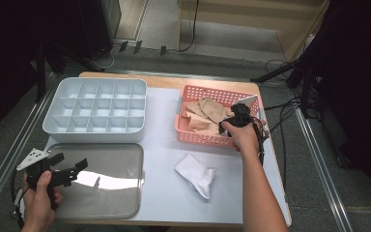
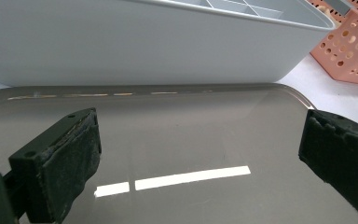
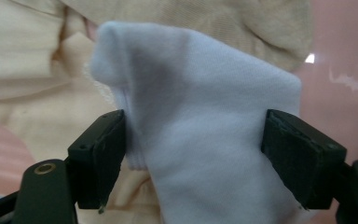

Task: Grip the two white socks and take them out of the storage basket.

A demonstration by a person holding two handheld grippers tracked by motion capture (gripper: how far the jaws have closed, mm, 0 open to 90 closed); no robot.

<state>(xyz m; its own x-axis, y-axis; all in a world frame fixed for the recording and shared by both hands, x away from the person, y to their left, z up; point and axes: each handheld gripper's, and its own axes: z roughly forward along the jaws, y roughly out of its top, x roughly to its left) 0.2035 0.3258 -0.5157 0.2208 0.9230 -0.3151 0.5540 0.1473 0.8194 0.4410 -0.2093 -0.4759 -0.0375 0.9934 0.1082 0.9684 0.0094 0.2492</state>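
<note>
Over at the left, the left gripper [image 1: 72, 170] hovers above the clear tray [image 1: 125, 203] at about seven o'clock on the table [image 1: 164, 145]; its jaws stand wide with nothing between them, and the left gripper view cuts off the right jaw at the frame edge. Behind the tray, at ten o'clock, sits the grey divided box [image 1: 96, 108], whose near wall blocks most of its compartments in the left gripper view.

Near the middle, at about five o'clock, a white sock [image 1: 195, 174] lies crumpled on the bare table, well apart from both grippers.

To the right, at two o'clock, the pink basket [image 1: 203, 137] holds beige socks [image 1: 207, 113]. The right gripper [image 1: 239, 116] dips into it, and from above the hand [image 1: 244, 135] and the gripper body hide the jaw tips. In the right gripper view a second white sock [image 3: 200, 140] stands between the jaws, which are spread fairly wide: it touches or nearly touches the left pad and lies close to the right one, though whether either presses on it is hard to tell. Its lower end runs off the frame.
</note>
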